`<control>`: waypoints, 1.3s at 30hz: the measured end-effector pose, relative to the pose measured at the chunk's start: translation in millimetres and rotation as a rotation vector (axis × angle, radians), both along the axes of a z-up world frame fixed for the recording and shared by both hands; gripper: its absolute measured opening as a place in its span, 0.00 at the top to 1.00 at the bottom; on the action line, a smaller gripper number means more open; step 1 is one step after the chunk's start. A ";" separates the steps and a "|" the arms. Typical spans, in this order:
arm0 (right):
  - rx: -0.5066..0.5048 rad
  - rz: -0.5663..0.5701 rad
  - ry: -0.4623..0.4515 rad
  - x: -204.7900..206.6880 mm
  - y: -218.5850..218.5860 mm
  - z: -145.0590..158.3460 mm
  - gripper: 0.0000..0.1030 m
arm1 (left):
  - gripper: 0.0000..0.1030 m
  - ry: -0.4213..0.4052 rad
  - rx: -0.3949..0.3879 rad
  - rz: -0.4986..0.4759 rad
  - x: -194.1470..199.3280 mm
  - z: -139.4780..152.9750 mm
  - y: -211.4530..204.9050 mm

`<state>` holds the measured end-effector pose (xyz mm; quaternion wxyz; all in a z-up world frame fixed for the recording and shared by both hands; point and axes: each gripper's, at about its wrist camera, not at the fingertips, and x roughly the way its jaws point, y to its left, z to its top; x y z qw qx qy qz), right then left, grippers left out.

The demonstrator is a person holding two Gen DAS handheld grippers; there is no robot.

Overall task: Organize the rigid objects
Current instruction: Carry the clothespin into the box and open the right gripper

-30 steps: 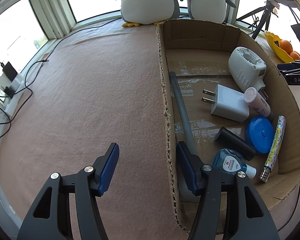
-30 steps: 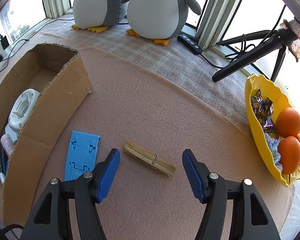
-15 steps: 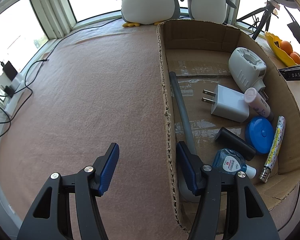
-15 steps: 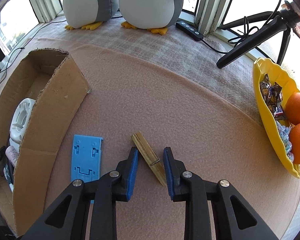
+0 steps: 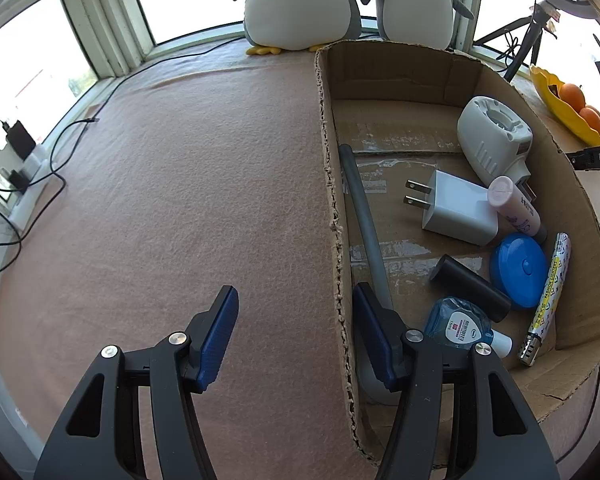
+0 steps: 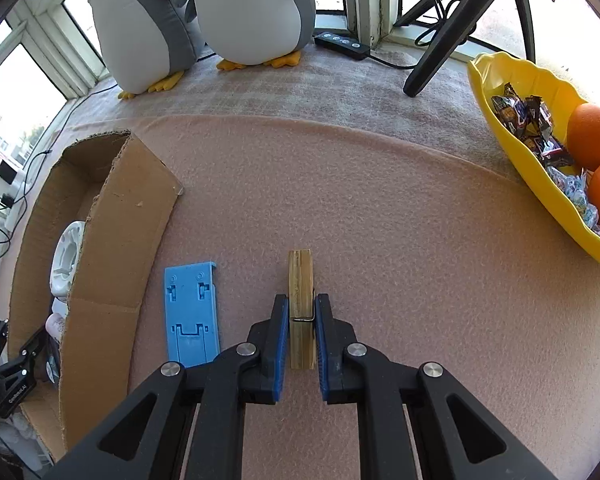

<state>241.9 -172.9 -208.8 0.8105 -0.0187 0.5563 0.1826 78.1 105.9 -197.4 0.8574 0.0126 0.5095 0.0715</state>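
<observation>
A wooden clothespin (image 6: 300, 272) lies on the pink felt, pointing away from me. My right gripper (image 6: 301, 300) has its jaws closing on it, and both blue pads touch its sides at the wire spring. A flat blue plastic piece (image 6: 191, 312) lies just left of it, beside the cardboard box (image 6: 116, 240). My left gripper (image 5: 295, 292) stands open astride the box's left wall (image 5: 336, 184), gripping nothing. Inside the box lie a white charger (image 5: 456, 212), a white round device (image 5: 492, 136), a blue disc (image 5: 518, 268), a black cylinder (image 5: 470, 288) and a grey tube (image 5: 364, 216).
Two plush penguins (image 6: 252, 12) stand at the window. A yellow bowl (image 6: 512, 92) with oranges and sweets sits at the right, a black tripod leg (image 6: 440, 48) and a power strip (image 6: 340, 44) behind. Cables and chargers (image 5: 16, 152) trail along the left edge.
The right gripper's jaws have come together around the clothespin, and the wrist has rolled so the pin now points straight ahead. The left gripper has stayed still.
</observation>
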 end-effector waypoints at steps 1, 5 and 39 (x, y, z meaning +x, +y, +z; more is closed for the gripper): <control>0.010 -0.004 -0.003 -2.9 -0.8 1.4 0.89 | 0.42 0.000 0.000 0.000 0.0 0.0 -0.1; 0.043 -0.013 -0.025 -16.4 -1.3 12.9 0.89 | 0.42 0.000 -0.001 0.000 -0.1 0.0 0.1; 0.127 0.195 -0.148 -67.0 142.3 76.9 0.89 | 0.42 -0.022 -0.022 0.013 -0.5 -0.6 3.5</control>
